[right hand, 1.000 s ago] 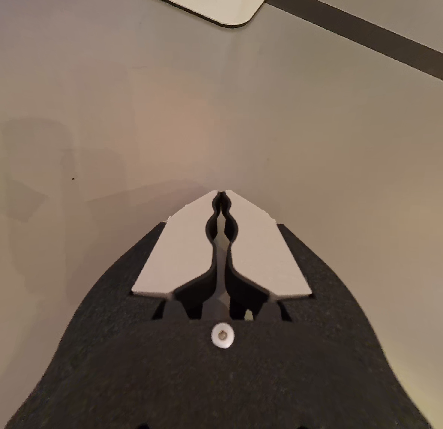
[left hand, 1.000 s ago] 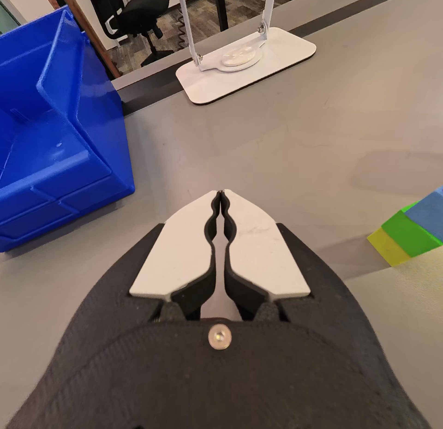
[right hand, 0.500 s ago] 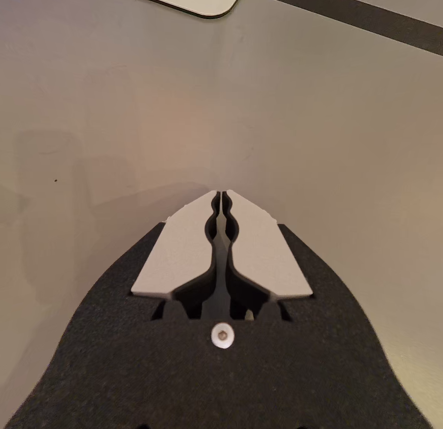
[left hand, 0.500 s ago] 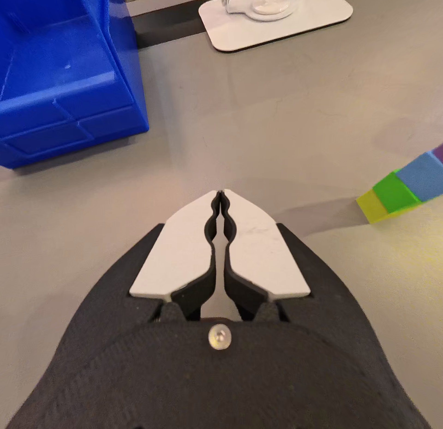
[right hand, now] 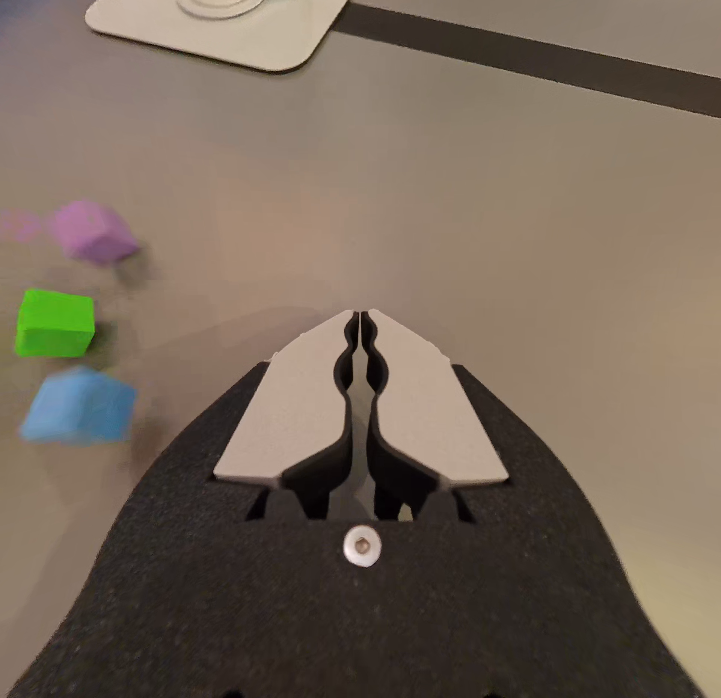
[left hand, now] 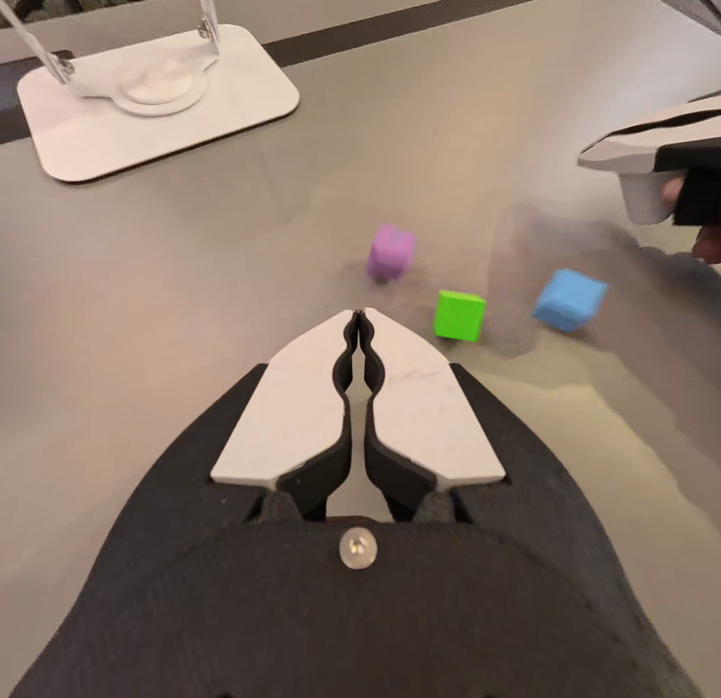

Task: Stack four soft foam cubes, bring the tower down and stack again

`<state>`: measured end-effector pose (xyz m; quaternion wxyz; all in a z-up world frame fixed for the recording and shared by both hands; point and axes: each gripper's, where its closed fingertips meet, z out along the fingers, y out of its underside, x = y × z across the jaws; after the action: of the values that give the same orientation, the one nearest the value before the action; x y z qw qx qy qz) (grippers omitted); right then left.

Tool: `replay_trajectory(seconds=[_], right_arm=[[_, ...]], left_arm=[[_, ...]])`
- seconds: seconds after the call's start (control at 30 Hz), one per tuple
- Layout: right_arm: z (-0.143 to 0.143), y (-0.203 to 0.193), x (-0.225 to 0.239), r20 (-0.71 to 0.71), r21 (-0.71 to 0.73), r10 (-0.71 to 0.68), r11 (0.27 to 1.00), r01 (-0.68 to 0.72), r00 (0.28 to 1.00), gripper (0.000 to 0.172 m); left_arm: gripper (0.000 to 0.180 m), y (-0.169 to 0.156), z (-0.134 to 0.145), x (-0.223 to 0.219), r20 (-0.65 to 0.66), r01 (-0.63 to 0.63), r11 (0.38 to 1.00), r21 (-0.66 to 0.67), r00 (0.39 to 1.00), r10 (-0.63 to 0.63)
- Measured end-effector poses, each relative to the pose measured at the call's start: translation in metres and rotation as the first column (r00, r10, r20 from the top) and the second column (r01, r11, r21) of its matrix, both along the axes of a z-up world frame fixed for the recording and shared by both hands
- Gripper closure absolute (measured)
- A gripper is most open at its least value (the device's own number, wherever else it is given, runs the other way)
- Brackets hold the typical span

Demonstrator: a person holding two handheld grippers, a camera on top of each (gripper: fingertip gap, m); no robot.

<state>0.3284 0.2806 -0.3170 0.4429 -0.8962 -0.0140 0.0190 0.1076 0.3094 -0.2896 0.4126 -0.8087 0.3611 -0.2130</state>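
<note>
Purple soft foam cube (left hand: 390, 252), green one (left hand: 459, 315), blue one (left hand: 569, 300) lie scattered right of left tongs (left hand: 358, 311) (pinched together, bare); right tongs (right hand: 359, 313) likewise bare, nearly closed.

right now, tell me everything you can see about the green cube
The green cube is bright green with crisp edges and a matte, foam-like look. It sits flat on the grey table, sharp while its neighbours are blurred. It lies between the purple cube and blue cube, touching neither. No gripper holds it.
</note>
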Motion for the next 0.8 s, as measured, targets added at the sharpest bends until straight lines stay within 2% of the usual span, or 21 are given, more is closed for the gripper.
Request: replay_trajectory(seconds=[0.17,0.3,0.33,0.4,0.6,0.8], right_arm=[[0.001,-0.002,0.017,-0.058,0.021,-0.039,0.999,0.041,0.998,0.170],[0.001,-0.002,0.023,-0.066,0.028,-0.052,0.998,0.054,0.996,0.169],[0.002,-0.001,0.024,-0.068,0.034,-0.055,0.998,0.058,0.996,0.169],[0.008,-0.001,0.026,-0.046,0.054,-0.065,0.996,0.067,0.997,0.169],[0.034,-0.003,0.028,-0.045,0.135,-0.059,0.989,0.064,0.997,0.169],[0.040,-0.008,0.032,-0.078,0.158,-0.061,0.985,0.073,0.995,0.166]], left_arm=[[0.180,0.031,-0.011,-0.061,-0.027,-0.106,0.994,0.032,0.994,0.107],[0.180,0.048,-0.034,-0.107,-0.061,-0.180,0.983,0.029,0.981,0.182],[0.180,0.048,-0.040,-0.111,-0.078,-0.179,0.984,0.003,0.981,0.179],[0.180,0.049,-0.035,-0.110,-0.063,-0.179,0.983,0.041,0.981,0.181],[0.180,0.045,-0.040,-0.103,-0.179,-0.127,0.985,0.115,0.973,0.146],[0.180,0.043,-0.041,-0.101,-0.197,-0.106,0.985,0.132,0.972,0.131]])
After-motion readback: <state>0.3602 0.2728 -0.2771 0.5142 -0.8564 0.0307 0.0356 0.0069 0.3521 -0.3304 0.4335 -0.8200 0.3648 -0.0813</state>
